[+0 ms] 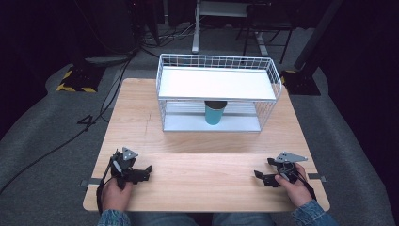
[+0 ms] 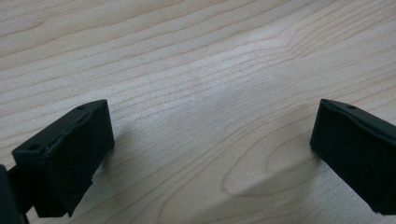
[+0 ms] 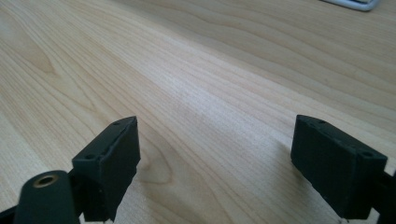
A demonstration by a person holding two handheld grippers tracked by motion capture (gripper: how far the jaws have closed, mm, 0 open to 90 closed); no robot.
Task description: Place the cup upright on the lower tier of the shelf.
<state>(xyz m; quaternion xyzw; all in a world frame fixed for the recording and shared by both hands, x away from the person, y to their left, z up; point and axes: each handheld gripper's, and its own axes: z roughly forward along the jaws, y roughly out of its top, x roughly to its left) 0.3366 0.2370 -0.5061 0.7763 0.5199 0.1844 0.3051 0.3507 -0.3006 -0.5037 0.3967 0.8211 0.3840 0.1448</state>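
Currently both units idle at the near edge of the counter (image 1: 207, 165): left hand-held gripper (image 1: 149, 168) by the near-left corner, right hand-held gripper (image 1: 257, 174) by the near-right corner, jaws of each released w/ nothing between. Teal cup (image 1: 215, 113) stands upright on the lower level of the wire rack (image 1: 270, 70) toward the far edge, under the white shelf. Risk: low headroom, so a steep reach could strike the shelf or wire front; an off-centre pinch may tip the cup.

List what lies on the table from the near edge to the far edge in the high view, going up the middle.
Near edge of the wooden table → left gripper and right gripper, level with each other at the two sides → teal cup on the lower shelf → white wire rack.
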